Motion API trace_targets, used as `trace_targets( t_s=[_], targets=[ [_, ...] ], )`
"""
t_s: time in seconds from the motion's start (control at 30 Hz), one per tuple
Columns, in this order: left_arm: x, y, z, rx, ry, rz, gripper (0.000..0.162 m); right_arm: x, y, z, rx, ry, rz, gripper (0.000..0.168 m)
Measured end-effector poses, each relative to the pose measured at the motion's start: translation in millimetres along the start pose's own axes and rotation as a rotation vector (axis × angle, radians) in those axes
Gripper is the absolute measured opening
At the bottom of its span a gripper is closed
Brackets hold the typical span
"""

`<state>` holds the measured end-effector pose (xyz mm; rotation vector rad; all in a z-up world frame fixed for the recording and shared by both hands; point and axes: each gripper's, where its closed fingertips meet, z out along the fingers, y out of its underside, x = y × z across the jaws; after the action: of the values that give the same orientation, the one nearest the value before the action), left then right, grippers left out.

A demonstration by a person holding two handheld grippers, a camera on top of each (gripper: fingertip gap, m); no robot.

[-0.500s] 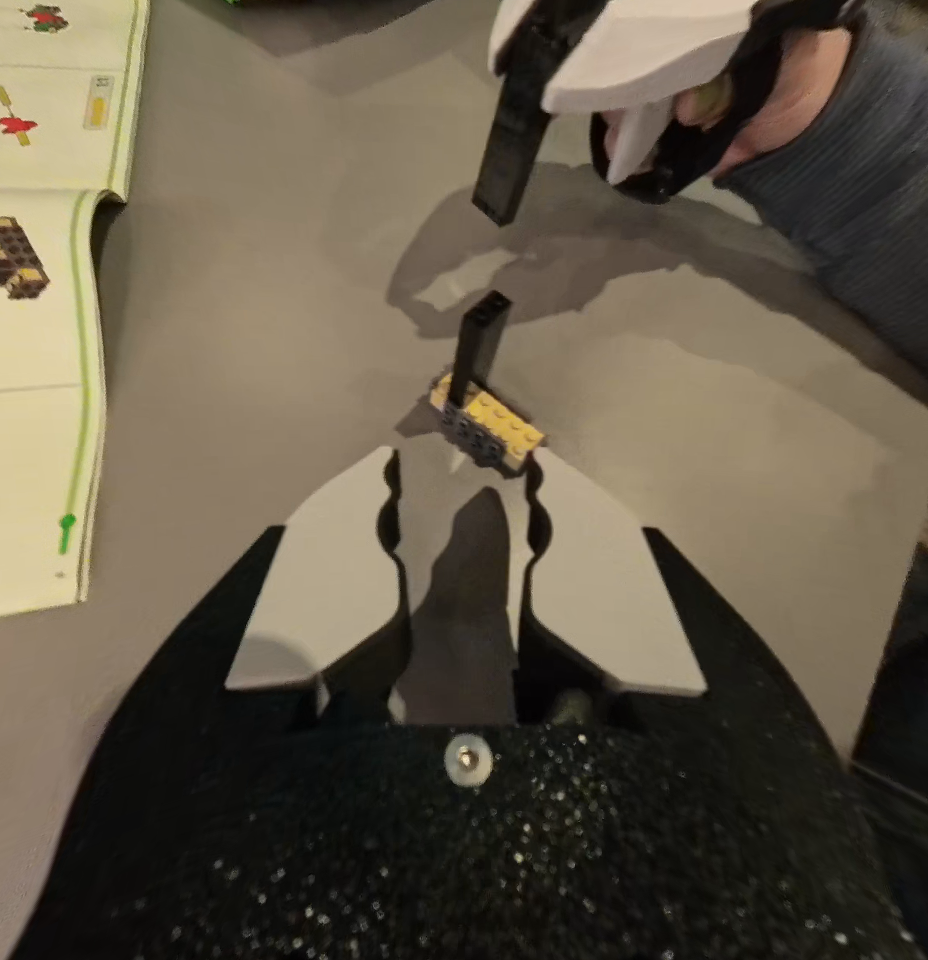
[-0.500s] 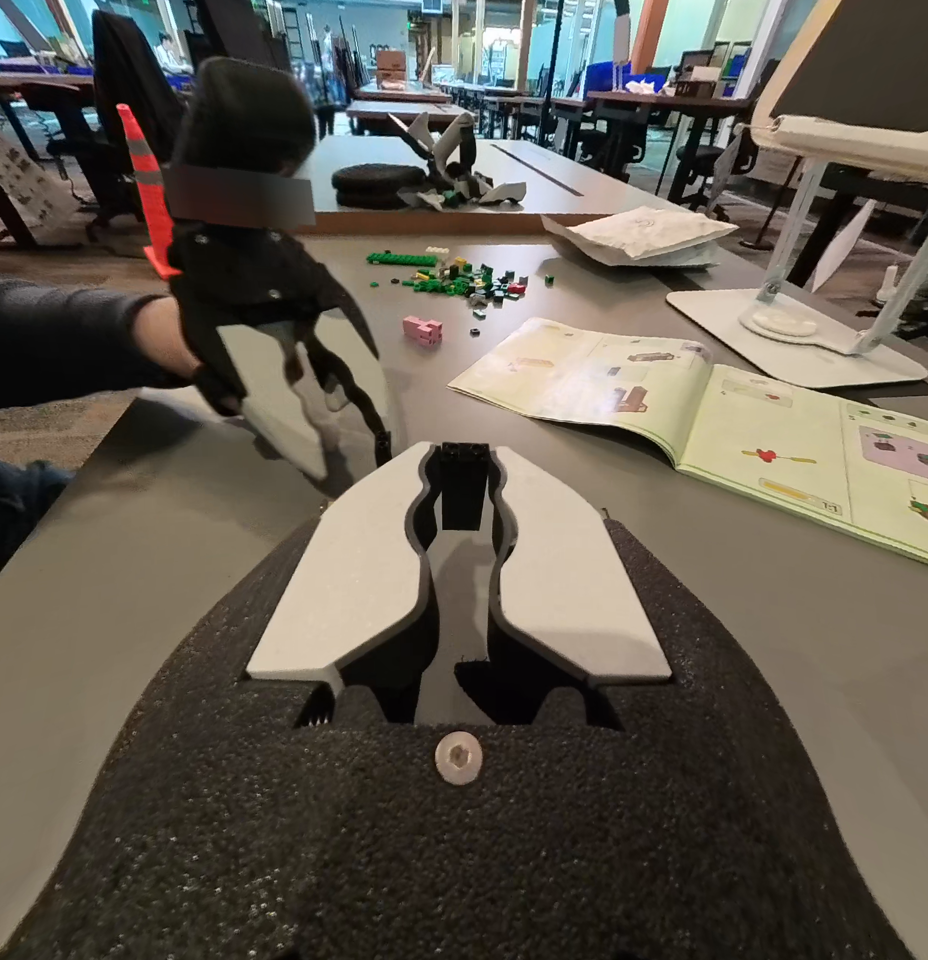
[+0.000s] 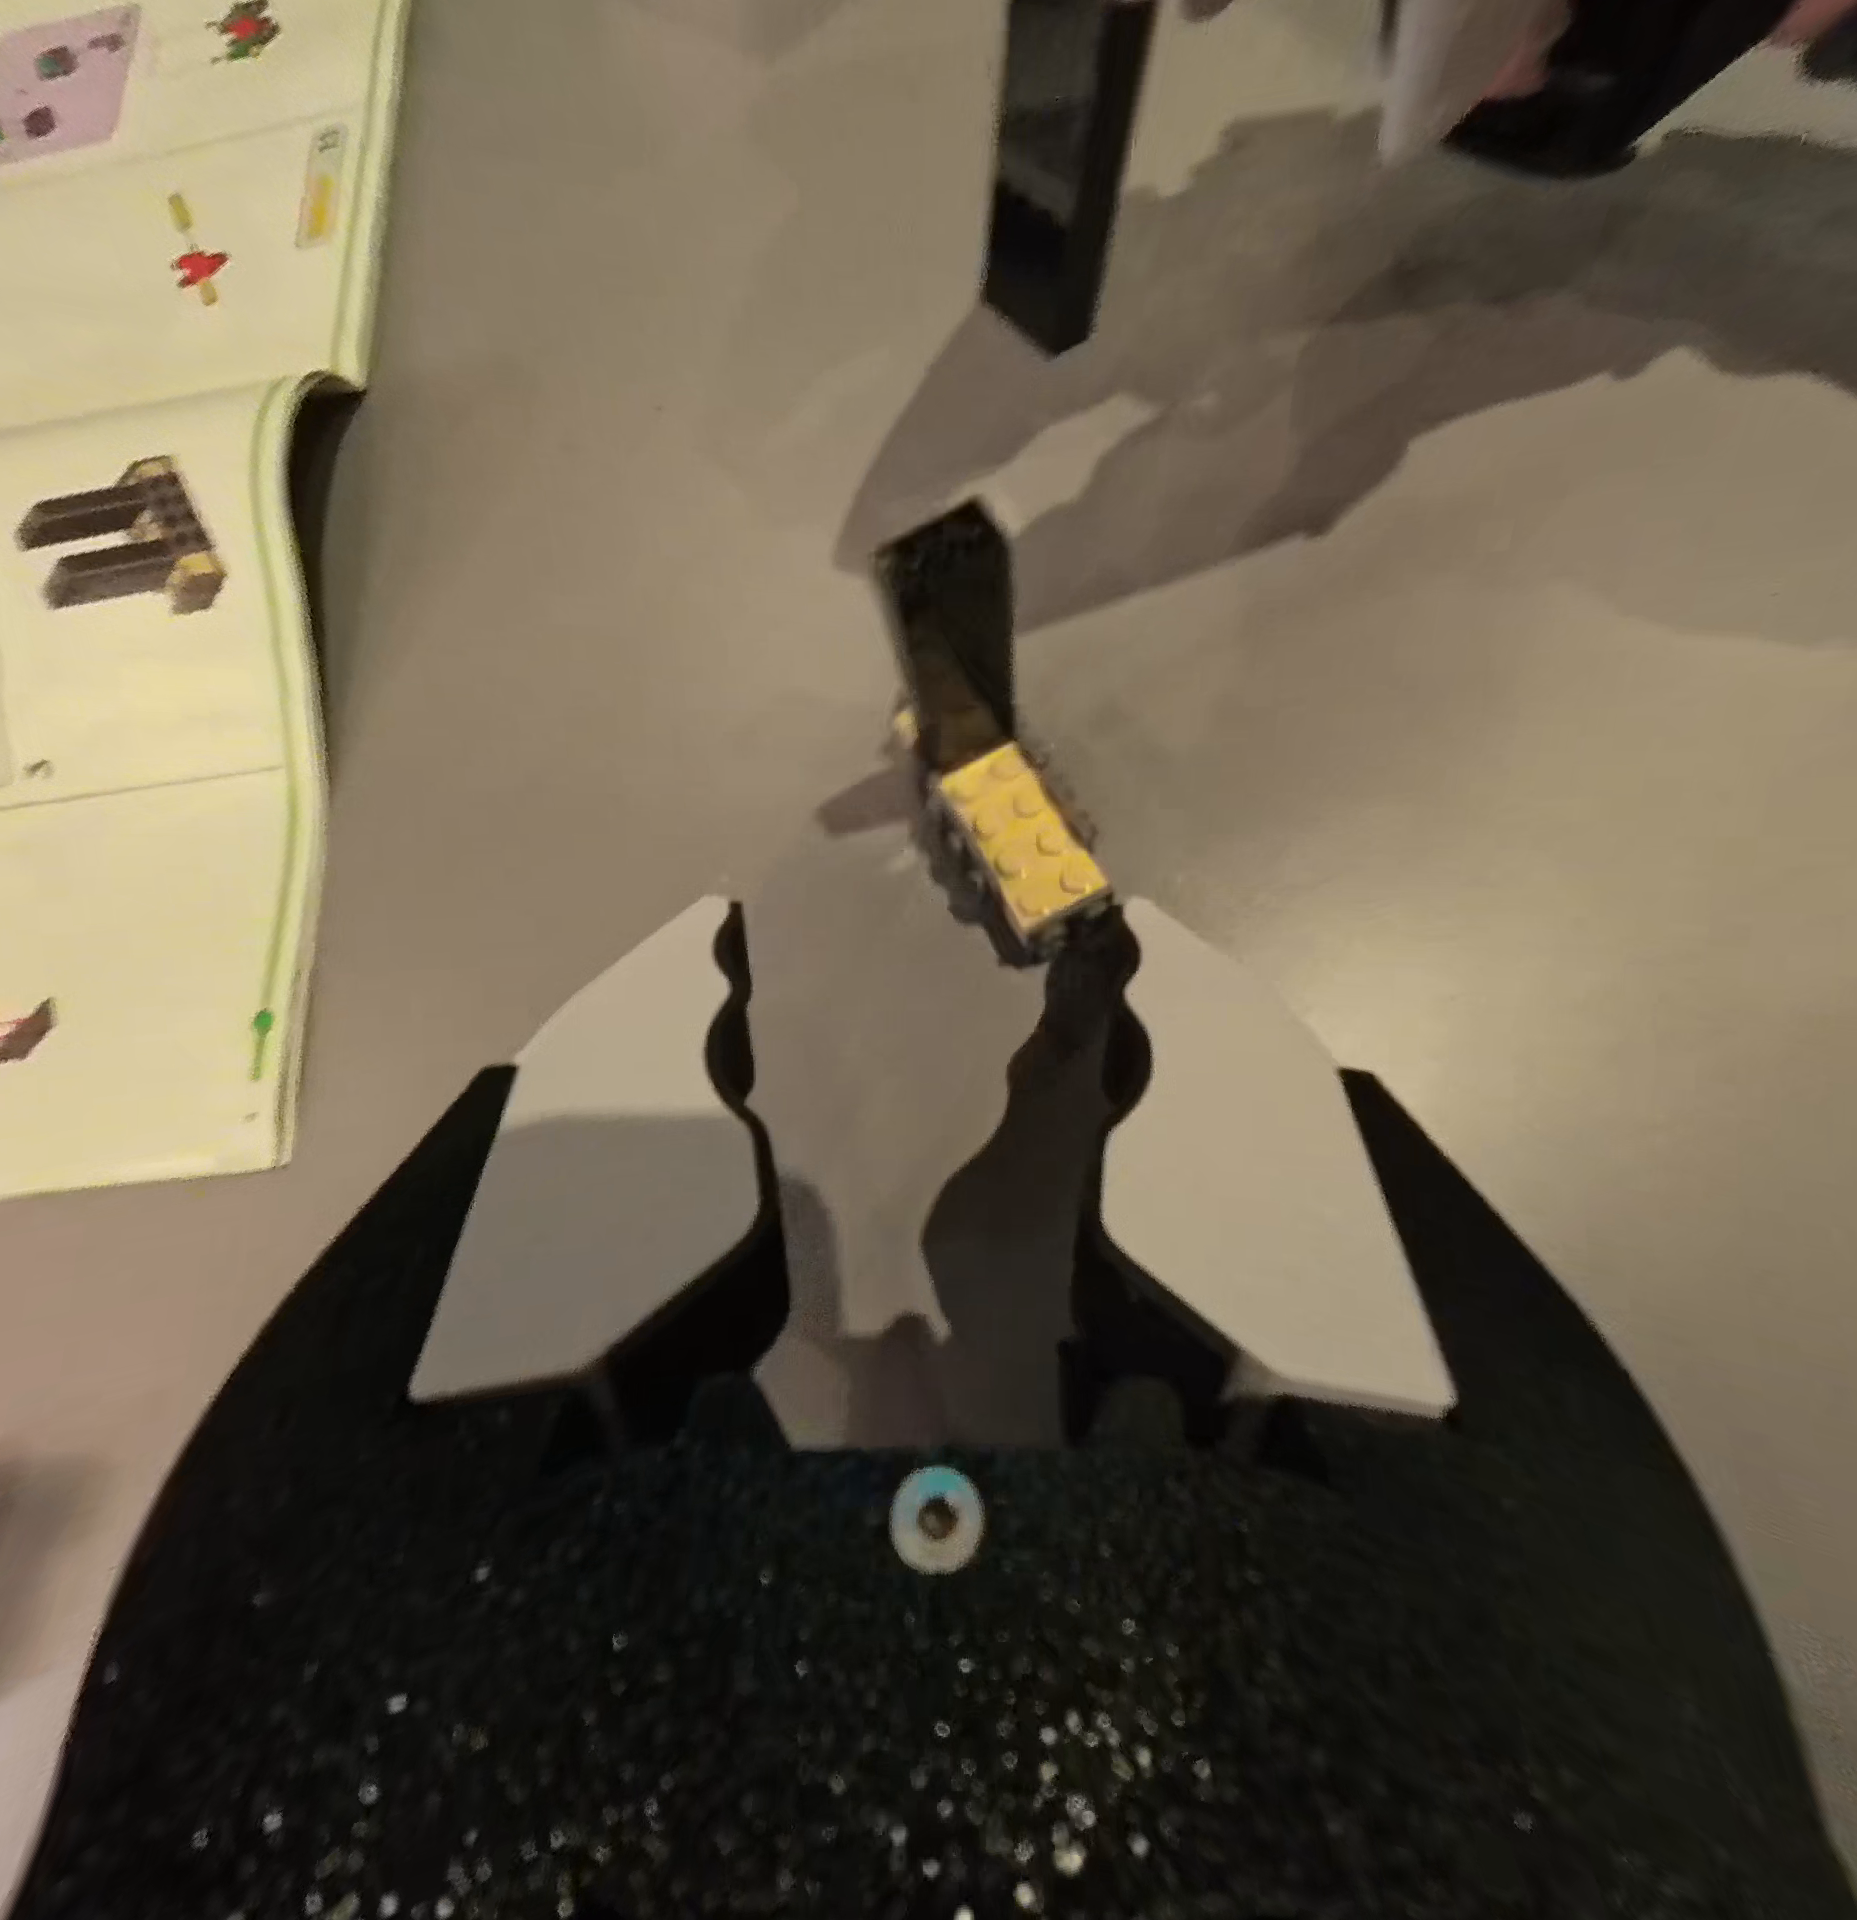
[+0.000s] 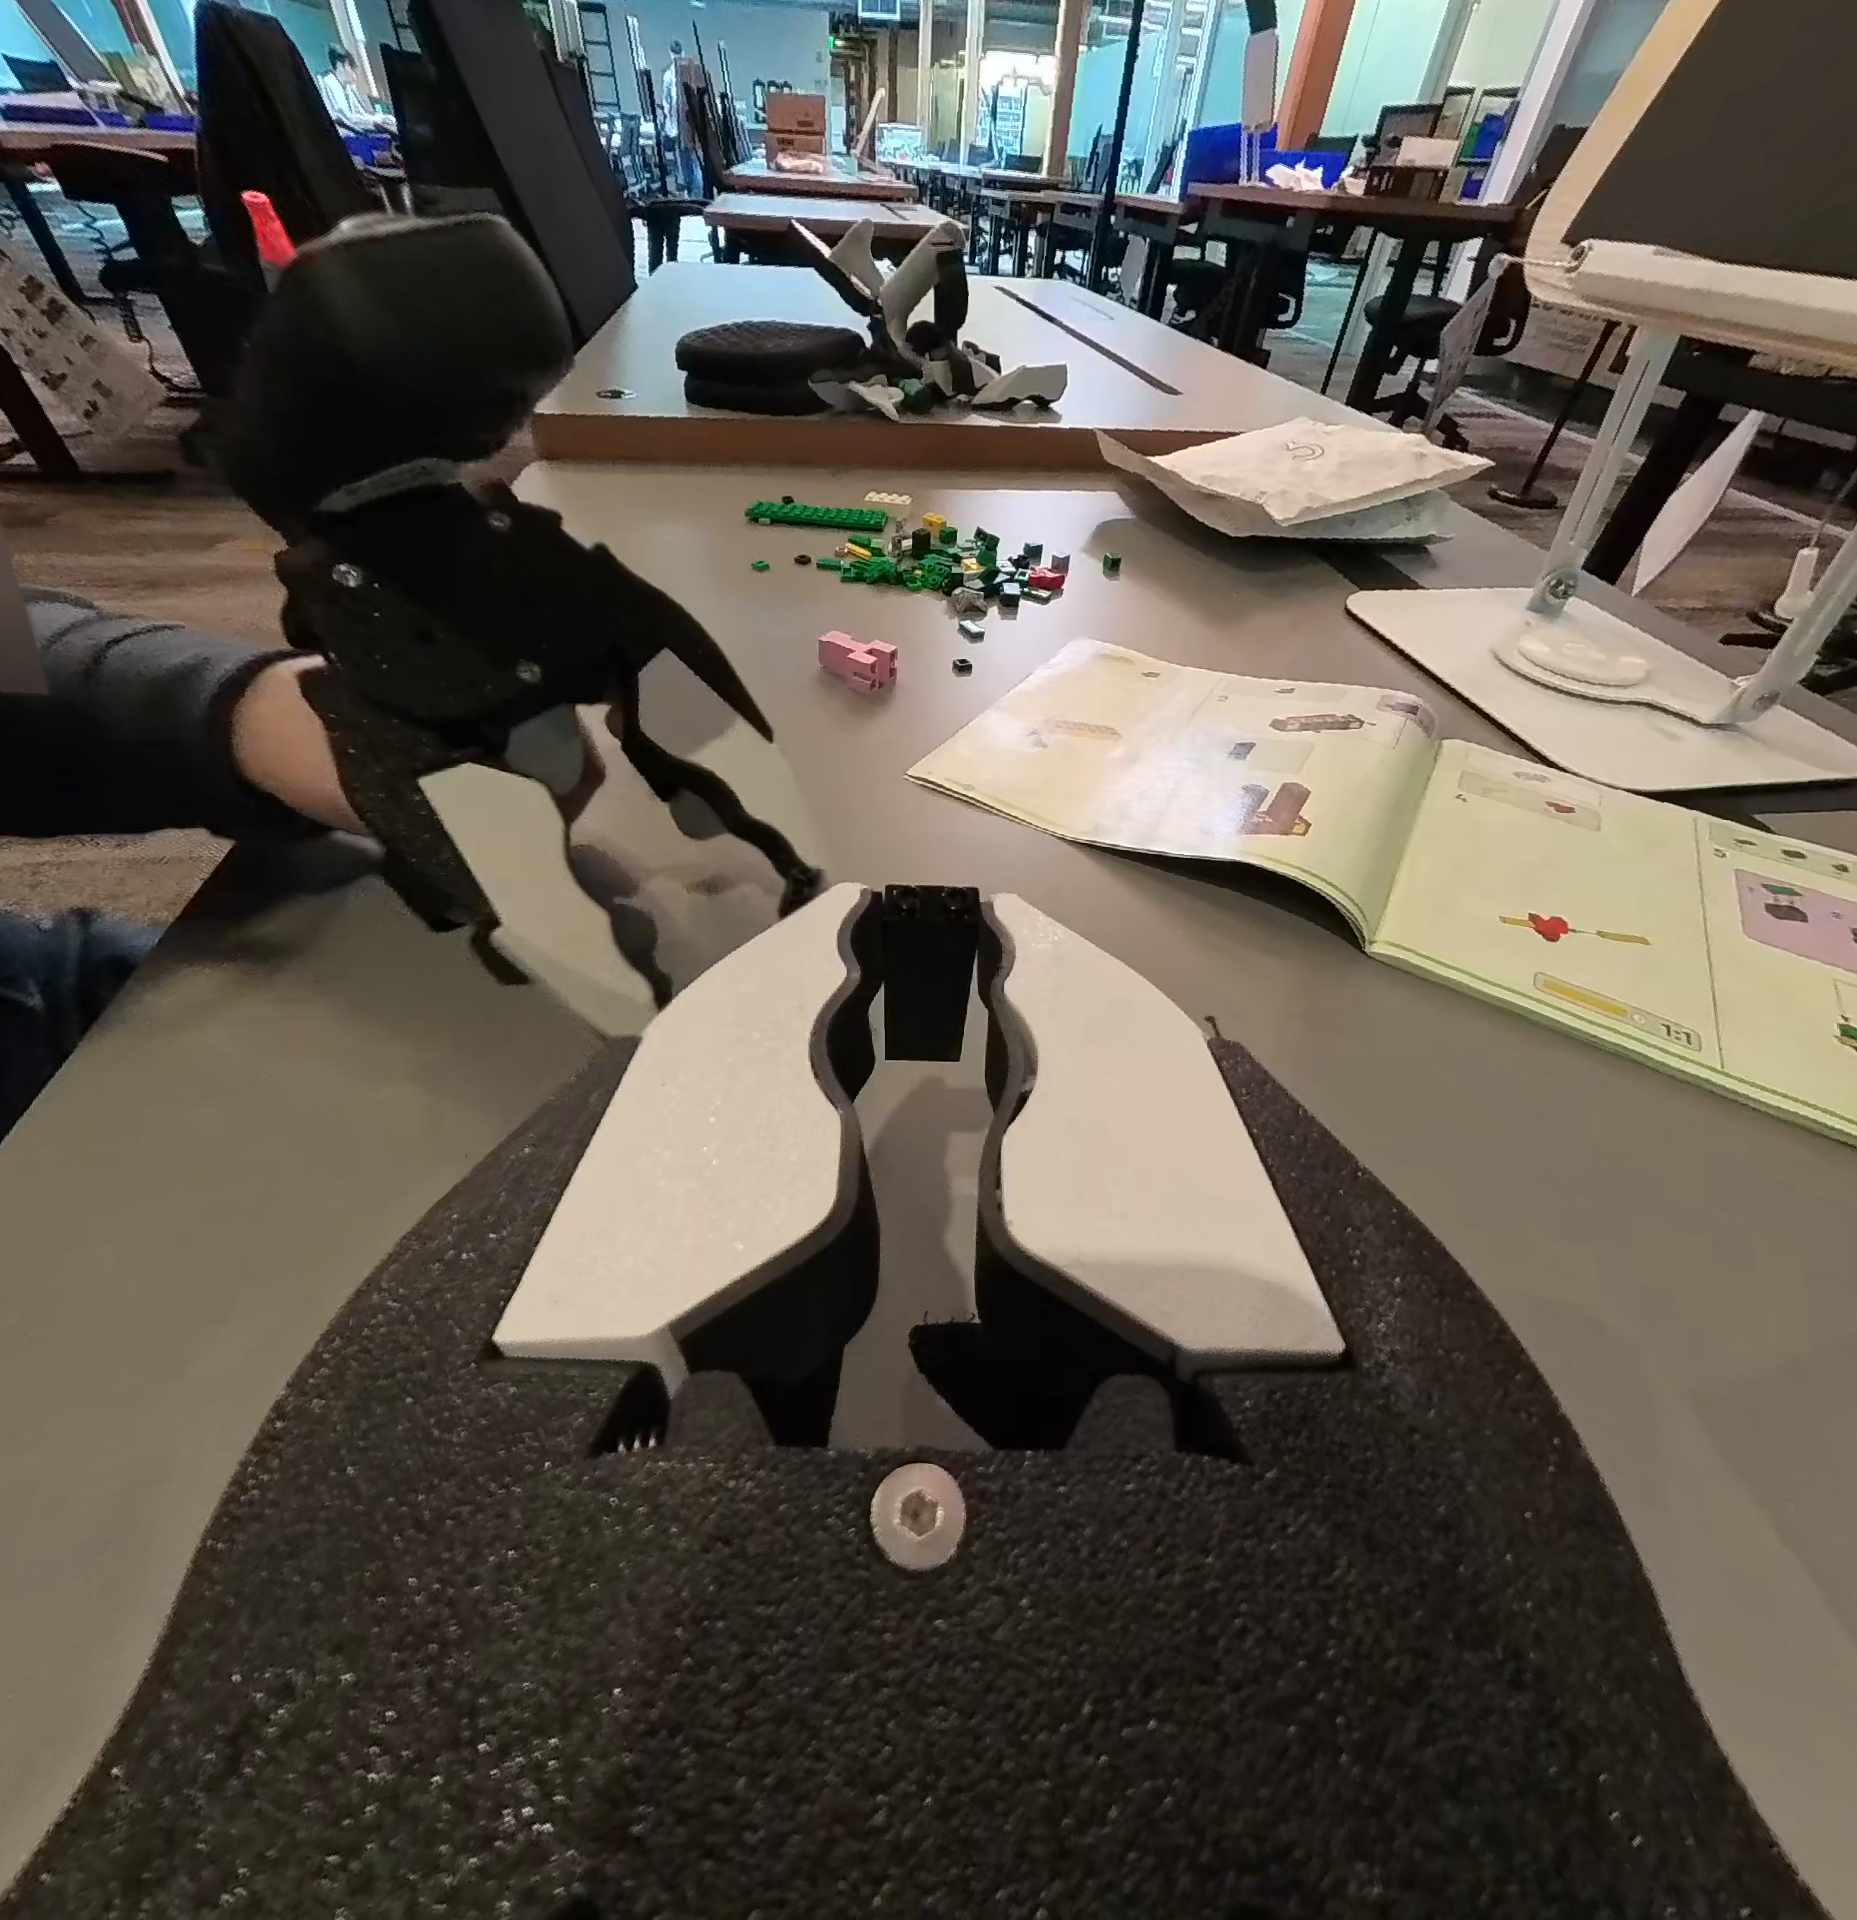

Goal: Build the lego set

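Note:
In the left wrist view a small assembly stands on the grey table: a yellow brick (image 3: 1019, 844) on a dark grey base, with a black column (image 3: 950, 634) upright at its far end. My left gripper (image 3: 929, 914) is open and empty just in front of it, its right fingertip by the base's near corner. My right gripper (image 4: 926, 899) is shut on a second black column (image 4: 926, 971), which also shows hanging above the assembly in the left wrist view (image 3: 1054, 177). The left gripper (image 4: 591, 831) also shows at the left in the right wrist view.
An open instruction booklet (image 4: 1319, 821) lies to the right, and at the left in the left wrist view (image 3: 124, 644). Farther back are a pile of loose bricks (image 4: 924, 566), a pink pig figure (image 4: 856, 660), a paper bag (image 4: 1288, 468) and a white lamp base (image 4: 1599, 675). One gripper's finger ends stand about 11 cm off the other's.
My left gripper has opened wider and moved closer to the assembly, which now sits at its right fingertip. The right gripper still holds its black column above.

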<state>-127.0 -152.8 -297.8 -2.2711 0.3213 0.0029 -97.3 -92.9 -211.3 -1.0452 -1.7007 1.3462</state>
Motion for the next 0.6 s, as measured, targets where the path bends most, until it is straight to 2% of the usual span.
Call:
trace_targets(
  t_s=[0.03, 0.13, 0.23, 0.5, 0.6],
  targets=[
    [-6.3, 2.4, -2.1, -0.005, -0.026, 0.002, 0.062, 0.0, -0.1, 0.0, 0.001, 0.0, 0.0, 0.017],
    [-13.7, 4.0, -7.9, 0.018, -0.032, -0.019, 0.058, -0.2, -0.5, 0.2, 0.004, -0.002, 0.002, 0.017],
    [3.5, -3.8, -9.1, 0.087, 0.106, -0.031, 0.057, -0.8, -0.6, 0.6, 0.004, -0.004, 0.001, 0.017],
    [5.6, -1.1, 3.4, 0.031, 0.183, 0.09, 0.04, -1.7, 1.1, 0.7, 0.001, -0.014, 0.004, 0.017],
    [3.0, 0.1, 2.7, 0.006, 0.182, 0.098, 0.04, 2.5, 3.6, -1.8, -0.011, 0.007, -0.001, 0.017]
  ],
)
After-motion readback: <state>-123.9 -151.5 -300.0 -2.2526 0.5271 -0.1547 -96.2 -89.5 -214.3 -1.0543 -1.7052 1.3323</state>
